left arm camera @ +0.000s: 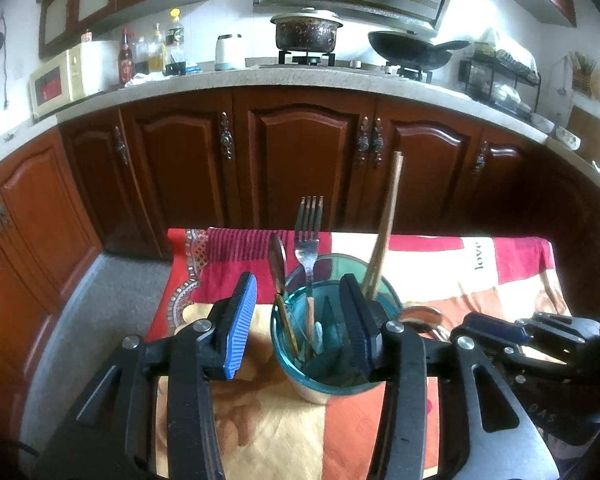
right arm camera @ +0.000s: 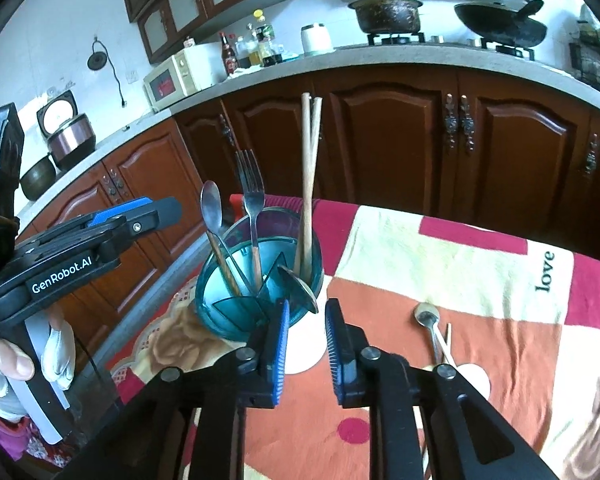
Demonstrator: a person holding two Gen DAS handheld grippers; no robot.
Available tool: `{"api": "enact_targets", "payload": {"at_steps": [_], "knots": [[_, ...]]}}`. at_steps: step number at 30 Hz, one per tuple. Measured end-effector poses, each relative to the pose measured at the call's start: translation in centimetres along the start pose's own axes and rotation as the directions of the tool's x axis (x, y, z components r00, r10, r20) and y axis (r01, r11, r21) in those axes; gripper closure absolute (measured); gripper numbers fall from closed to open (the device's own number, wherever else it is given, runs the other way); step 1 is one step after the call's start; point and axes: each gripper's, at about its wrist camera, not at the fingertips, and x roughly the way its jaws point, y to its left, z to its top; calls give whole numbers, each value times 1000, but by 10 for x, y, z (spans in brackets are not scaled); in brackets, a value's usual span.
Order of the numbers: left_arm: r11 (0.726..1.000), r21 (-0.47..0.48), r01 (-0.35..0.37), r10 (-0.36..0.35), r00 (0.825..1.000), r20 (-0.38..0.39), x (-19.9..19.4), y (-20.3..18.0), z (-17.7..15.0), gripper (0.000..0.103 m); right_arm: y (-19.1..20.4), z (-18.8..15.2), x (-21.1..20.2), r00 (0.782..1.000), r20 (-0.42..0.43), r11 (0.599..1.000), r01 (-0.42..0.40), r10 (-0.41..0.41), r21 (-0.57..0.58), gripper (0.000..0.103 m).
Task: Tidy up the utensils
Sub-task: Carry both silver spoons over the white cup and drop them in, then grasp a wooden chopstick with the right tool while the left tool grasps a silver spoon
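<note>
A teal glass cup (right arm camera: 256,292) stands upright on the patchwork cloth covering the surface (right arm camera: 440,264), holding a fork (right arm camera: 252,200) with tines up, a spoon (right arm camera: 212,212) with bowl up and two wooden chopsticks (right arm camera: 310,176), all near vertical. Another spoon (right arm camera: 428,320) lies flat on the cloth, bowl toward the brown kitchen cabinets (right arm camera: 400,132). The left gripper (left arm camera: 296,320) has its fingers spread wide before the cup, pinching nothing; the right gripper (right arm camera: 306,348) has its fingers slightly apart and empty.
</note>
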Motion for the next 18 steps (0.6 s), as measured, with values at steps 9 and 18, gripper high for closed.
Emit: {"api": "enact_targets", "payload": {"at_steps": [9,18], "knots": [[999,33,38,-39,999,11,-25,-28,-9,58,-10,-16,-39,998,34,998,49,-50,27,76],[993,62,101,-100,995,-14,-34,-60,-20,58,-37,-38,-67,994,36,992,98,-101,76,76]]}}
